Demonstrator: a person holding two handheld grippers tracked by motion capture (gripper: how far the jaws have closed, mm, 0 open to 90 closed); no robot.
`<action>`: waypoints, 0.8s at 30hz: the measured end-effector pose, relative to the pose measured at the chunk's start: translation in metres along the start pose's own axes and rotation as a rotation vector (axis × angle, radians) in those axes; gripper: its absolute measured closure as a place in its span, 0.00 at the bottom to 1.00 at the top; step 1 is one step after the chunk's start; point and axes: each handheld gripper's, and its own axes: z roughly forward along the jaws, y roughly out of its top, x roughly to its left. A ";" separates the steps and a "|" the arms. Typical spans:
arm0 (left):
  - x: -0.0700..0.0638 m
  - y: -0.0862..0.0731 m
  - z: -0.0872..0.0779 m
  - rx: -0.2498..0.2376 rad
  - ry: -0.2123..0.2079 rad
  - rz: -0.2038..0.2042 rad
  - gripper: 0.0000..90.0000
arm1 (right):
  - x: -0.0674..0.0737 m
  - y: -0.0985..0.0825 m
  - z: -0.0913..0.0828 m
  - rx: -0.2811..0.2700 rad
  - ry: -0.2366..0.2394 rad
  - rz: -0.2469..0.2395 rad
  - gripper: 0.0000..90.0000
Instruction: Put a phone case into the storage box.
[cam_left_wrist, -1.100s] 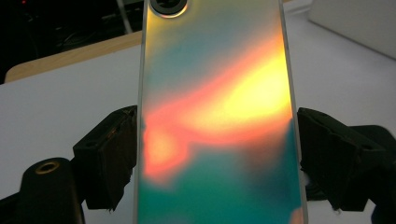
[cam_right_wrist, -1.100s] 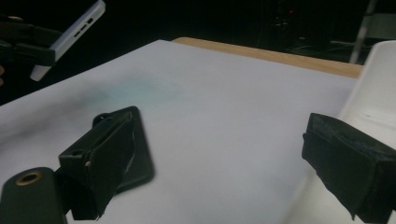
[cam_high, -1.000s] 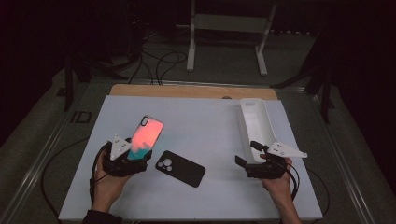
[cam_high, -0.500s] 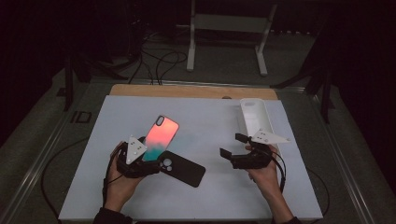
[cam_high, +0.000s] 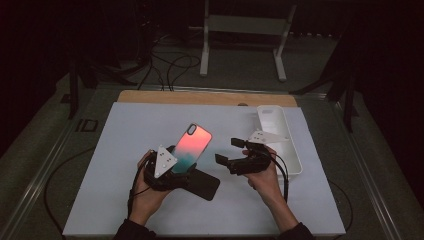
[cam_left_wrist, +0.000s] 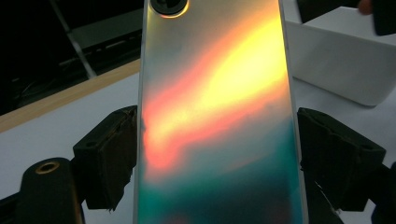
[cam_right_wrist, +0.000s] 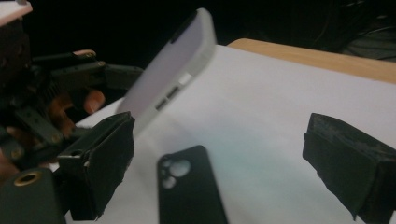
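Observation:
A phone (cam_high: 193, 147) with a shiny pink-to-teal back is raised off the table, tilted with its camera end up. My left gripper (cam_high: 181, 169) is shut on its lower part; in the left gripper view both pads press the phone's (cam_left_wrist: 215, 116) long edges. A black phone case (cam_high: 204, 183) lies flat on the white mat, partly under that gripper. My right gripper (cam_high: 229, 151) hovers just right of the phone, open and holding nothing. In the right gripper view the case (cam_right_wrist: 189, 191) lies between my open jaws, with the phone (cam_right_wrist: 173, 74) up to the left.
A long white tray (cam_high: 280, 137) stands at the right of the white mat (cam_high: 125, 150), just behind my right hand. A wooden board edge (cam_high: 200, 97) runs along the back. Cables and a white stand lie on the floor beyond the table.
Both hands have moved toward the middle. The left gripper carried the phone right, over the black case. The right gripper came left from the tray side toward the phone.

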 end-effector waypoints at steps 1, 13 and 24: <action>0.000 0.000 0.000 0.000 0.000 0.000 0.19 | 0.001 0.001 0.003 0.003 0.013 0.011 0.10; -0.018 0.002 0.003 -0.022 -0.038 0.037 0.19 | 0.016 0.010 0.030 0.053 0.078 0.070 0.50; -0.022 0.001 0.006 -0.013 -0.037 0.045 0.19 | 0.020 0.012 0.031 0.047 0.142 0.091 0.84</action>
